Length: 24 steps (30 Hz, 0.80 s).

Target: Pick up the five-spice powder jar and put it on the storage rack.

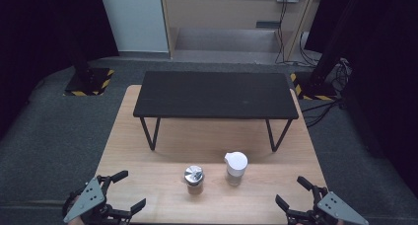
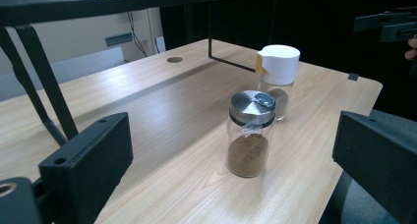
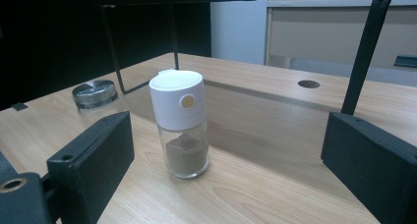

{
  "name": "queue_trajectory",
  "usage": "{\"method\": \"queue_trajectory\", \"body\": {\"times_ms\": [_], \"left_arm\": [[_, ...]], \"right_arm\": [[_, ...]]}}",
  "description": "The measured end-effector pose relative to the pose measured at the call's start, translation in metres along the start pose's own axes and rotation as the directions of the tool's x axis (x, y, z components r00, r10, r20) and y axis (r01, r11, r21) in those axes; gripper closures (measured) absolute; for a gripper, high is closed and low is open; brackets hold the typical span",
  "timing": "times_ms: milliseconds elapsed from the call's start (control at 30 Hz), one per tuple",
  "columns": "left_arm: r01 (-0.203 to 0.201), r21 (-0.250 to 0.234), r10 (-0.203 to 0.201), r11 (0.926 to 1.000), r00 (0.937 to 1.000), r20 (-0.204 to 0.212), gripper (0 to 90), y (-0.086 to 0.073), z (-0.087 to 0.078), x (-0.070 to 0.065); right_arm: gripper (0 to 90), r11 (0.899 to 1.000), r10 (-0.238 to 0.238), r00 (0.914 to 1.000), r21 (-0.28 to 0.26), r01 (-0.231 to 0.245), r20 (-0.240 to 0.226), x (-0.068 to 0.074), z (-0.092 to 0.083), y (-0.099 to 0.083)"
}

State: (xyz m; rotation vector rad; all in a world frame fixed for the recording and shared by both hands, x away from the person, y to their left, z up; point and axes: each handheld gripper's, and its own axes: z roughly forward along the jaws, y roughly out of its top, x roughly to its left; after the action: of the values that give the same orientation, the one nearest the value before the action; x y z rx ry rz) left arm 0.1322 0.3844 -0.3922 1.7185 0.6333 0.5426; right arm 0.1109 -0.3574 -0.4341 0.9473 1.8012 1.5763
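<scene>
Left gripper (image 1: 127, 191) gaping wide at table (image 1: 148, 185) front-left corner, empty, then steel-lidded glass jar (image 1: 194, 179) of brown powder mid-front, white-capped glass shaker (image 1: 235, 168) of brown powder just beside it, both upright, between the tongs, right gripper (image 1: 293, 191) likewise wide open, empty, front-right.
</scene>
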Motion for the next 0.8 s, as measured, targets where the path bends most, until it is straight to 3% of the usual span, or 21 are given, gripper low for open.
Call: {"method": "queue_trajectory", "body": {"times_ms": [267, 800], "left_arm": [[-0.035, 0.021, 0.035, 0.9992, 0.9994, -0.004, 0.5, 0.019, -0.005, 0.004], [-0.009, 0.047, 0.009, 0.9989, 0.9999, 0.013, 0.1, 0.027, 0.0, 0.013]], "right_arm": [[5.8, 1.0, 0.001, 1.0, -0.001, -0.001, -0.005, 0.0, 0.0, 0.0], [5.8, 1.0, 0.003, 1.0, -0.002, -0.003, -0.003, -0.001, 0.0, -0.001]]}}
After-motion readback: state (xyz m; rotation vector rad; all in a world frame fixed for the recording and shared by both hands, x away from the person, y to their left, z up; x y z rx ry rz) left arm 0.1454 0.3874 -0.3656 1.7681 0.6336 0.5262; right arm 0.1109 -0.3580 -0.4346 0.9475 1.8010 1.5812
